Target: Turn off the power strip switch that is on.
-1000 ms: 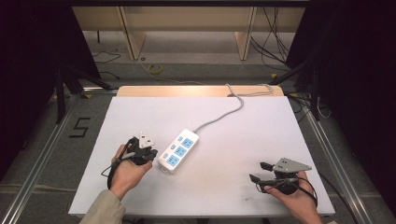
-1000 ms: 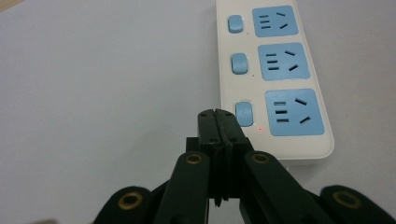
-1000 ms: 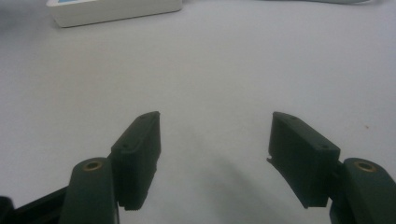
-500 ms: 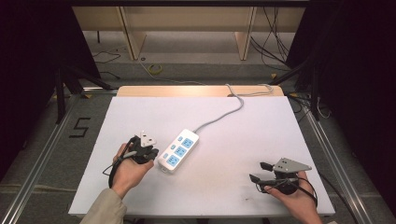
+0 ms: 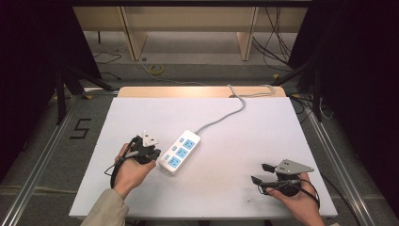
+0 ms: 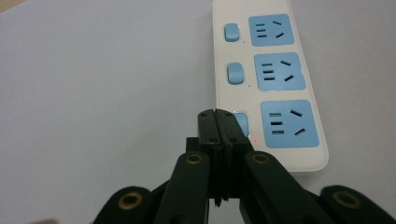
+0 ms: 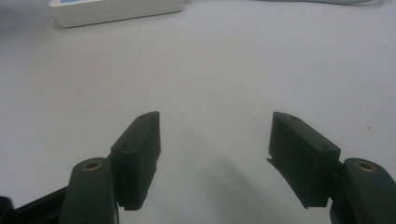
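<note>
A: Table. What lies on it?

B: A white rectangular plastic power strip point(image 5: 180, 151) with three blue socket faces and three small blue switches, lying at an angle on the white table top point(image 5: 244, 141), left of centre. Its grey cord point(image 5: 226, 115) runs off toward the far edge.

A: Left side?

B: The black two-jaw left gripper point(image 5: 153, 154), held in the person's left hand point(image 5: 129, 169), sits just beside the strip's near end. In the left gripper view its jaws are pressed flat together with nothing between them, and the tips of the gripper point(image 6: 218, 122) cover part of the nearest blue switch point(image 6: 241, 123). Cannot tell whether they touch it. A small red dot glows on the strip beside that switch.

A: Right side?

B: The black right gripper point(image 5: 262, 173), with a grey three-cornered plate on top, is in the right hand point(image 5: 296, 202) near the table's front right, well apart from the strip. Jaws spread wide over bare table, nothing held point(image 7: 215, 149).
</note>
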Action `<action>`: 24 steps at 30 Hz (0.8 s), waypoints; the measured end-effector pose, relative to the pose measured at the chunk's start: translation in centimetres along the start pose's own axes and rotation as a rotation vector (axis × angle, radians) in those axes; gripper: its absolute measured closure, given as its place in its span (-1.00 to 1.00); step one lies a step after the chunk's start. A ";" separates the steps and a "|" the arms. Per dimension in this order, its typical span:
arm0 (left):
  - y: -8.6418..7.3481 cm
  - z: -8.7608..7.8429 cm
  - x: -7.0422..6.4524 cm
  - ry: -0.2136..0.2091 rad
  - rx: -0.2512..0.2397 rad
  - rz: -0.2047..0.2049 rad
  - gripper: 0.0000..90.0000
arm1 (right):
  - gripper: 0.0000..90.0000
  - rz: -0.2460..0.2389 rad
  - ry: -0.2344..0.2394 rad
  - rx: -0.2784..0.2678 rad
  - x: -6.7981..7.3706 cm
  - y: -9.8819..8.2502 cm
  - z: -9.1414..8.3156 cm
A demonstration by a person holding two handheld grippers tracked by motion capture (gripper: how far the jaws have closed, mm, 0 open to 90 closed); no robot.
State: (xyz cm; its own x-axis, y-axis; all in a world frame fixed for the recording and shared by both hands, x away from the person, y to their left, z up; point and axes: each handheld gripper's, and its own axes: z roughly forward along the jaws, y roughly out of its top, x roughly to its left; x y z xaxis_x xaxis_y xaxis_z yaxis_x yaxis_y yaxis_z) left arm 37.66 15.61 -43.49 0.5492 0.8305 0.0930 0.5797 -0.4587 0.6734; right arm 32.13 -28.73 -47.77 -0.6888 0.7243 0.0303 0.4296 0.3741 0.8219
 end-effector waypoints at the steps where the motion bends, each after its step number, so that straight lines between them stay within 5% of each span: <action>1: 0.0 0.0 0.0 -0.001 0.000 0.000 1.00 | -0.22 -0.001 0.001 0.000 0.0 0.0 0.0; 24: 0.8 0.4 -0.3 -0.008 0.010 0.005 1.00 | -0.22 -0.001 0.002 0.000 0.0 0.0 0.0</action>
State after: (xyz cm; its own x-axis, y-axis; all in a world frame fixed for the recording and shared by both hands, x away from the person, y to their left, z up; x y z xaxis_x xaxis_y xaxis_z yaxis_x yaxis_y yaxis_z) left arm 38.19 14.84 -43.31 0.5568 0.8256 0.0910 0.5825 -0.4662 0.6658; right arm 32.14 -28.72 -47.77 -0.6902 0.7230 0.0303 0.4286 0.3747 0.8221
